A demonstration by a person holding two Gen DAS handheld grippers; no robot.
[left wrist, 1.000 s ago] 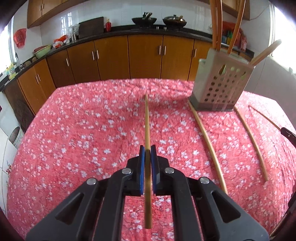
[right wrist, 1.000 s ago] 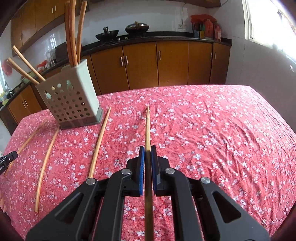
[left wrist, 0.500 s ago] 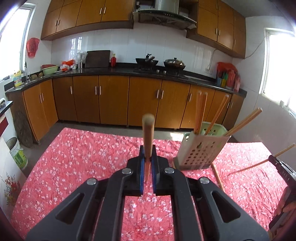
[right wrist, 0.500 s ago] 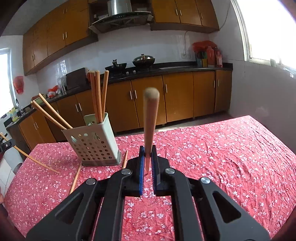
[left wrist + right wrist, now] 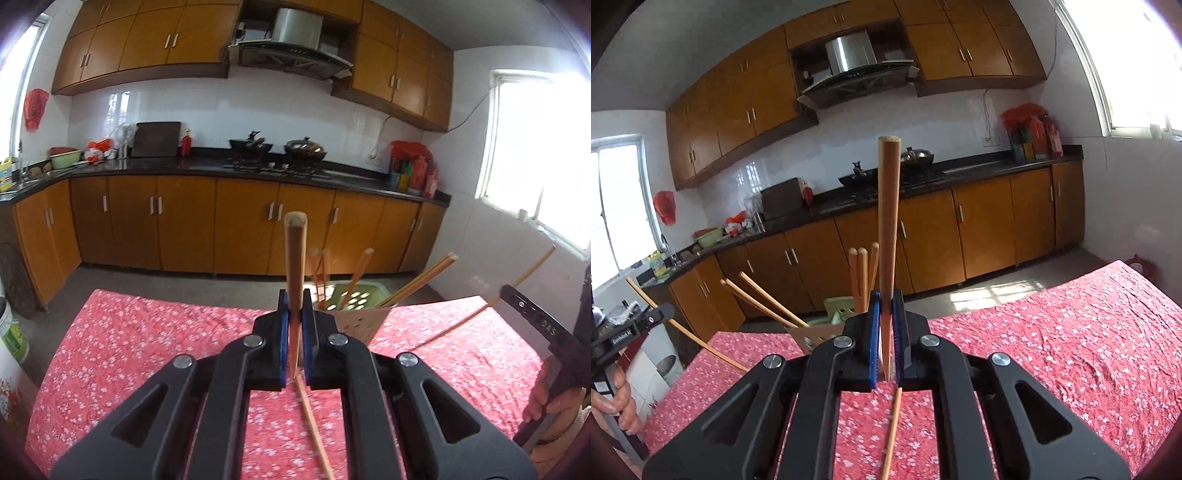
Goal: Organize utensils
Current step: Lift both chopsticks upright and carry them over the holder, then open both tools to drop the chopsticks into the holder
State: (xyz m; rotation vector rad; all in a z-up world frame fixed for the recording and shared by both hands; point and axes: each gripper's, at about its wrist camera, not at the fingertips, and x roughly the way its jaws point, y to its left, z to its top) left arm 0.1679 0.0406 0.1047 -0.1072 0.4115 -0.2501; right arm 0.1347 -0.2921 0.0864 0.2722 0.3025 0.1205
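The left gripper [image 5: 294, 325] clamps a tan wooden chopstick [image 5: 294, 266], and the right gripper [image 5: 885, 325] clamps another wooden chopstick [image 5: 888, 229]. Both point toward the pale green perforated plastic utensil holder [image 5: 360, 314] on the red floral tablecloth [image 5: 147, 339].

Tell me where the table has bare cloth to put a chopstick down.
Bare tablecloth lies right of the right claw, toward the window. More lies left of the left claw. It is crowded around the holder and where loose chopsticks lie on the cloth below both claws.

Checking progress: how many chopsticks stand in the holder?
5: three upright together in the holder, two leaning left. The right gripper and its held chopstick may hide others.
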